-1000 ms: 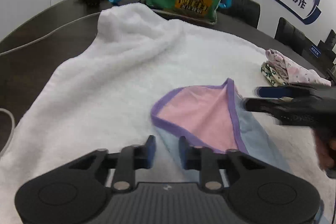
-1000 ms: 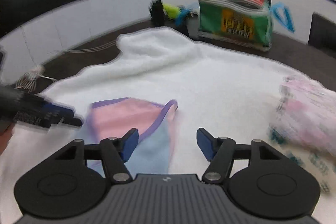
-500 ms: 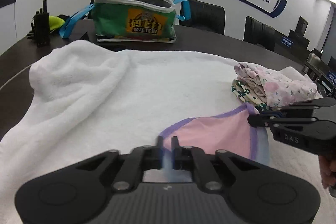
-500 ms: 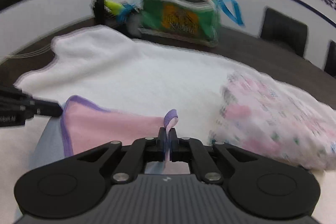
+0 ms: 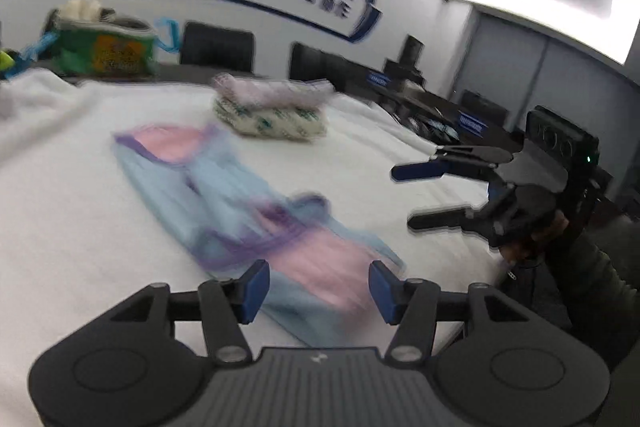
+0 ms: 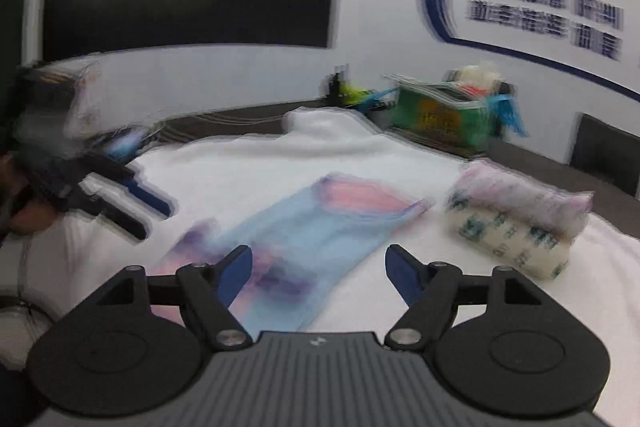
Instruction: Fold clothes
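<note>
A small garment (image 5: 224, 195) in light blue and pink with purple trim lies stretched out on the white towel (image 5: 60, 211); the right wrist view shows the garment (image 6: 304, 235) as a long strip. My left gripper (image 5: 318, 285) hovers over its near end, jaws opening, pads off the cloth. My right gripper (image 6: 318, 273) also hangs above the garment with jaws opening and nothing pinched. Each view shows the other gripper out to the side: the right gripper (image 5: 424, 195) at the right, the left gripper (image 6: 132, 203) at the left. Both views are motion-blurred.
A folded stack of patterned clothes (image 5: 272, 111) sits on the towel beyond the garment. A green bag (image 5: 104, 47) full of clothes stands at the far table edge. Black chairs (image 5: 218, 49) line the far side. A sleeve and hand (image 5: 560, 247) hold the right gripper.
Both grippers were shut on the garment's edges half a second ago; they have let go and swung back. The garment now lies stretched long instead of folded.
</note>
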